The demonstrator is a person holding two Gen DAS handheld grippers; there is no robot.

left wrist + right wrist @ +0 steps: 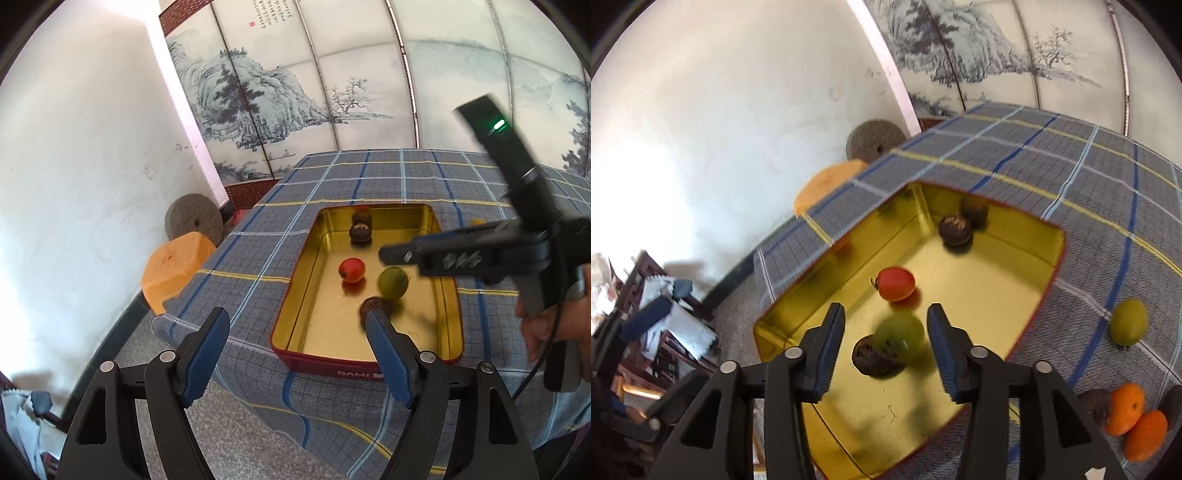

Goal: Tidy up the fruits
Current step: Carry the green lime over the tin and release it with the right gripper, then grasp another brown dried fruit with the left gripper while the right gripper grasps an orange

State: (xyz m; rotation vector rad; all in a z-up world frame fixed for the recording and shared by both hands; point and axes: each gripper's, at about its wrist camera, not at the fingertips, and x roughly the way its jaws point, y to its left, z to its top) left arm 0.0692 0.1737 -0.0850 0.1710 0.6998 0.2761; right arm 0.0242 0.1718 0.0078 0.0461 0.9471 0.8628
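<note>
Plaid-clothed surface [1071,177]: right hand-held gripper [886,347], jaws parted and empty, hangs over a blurred green round fruit [901,332] in the gold-lined rectangular tin [1060,251], lower centre, where the fruit may roll against a brown wrinkled fruit [875,358].

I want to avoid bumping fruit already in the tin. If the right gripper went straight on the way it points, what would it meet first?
Probably the green fruit, which lies in the gold tin between the right gripper fingers' line, with the dark brown fruit just beside it. Depth is unclear, and the green fruit looks blurred.
</note>
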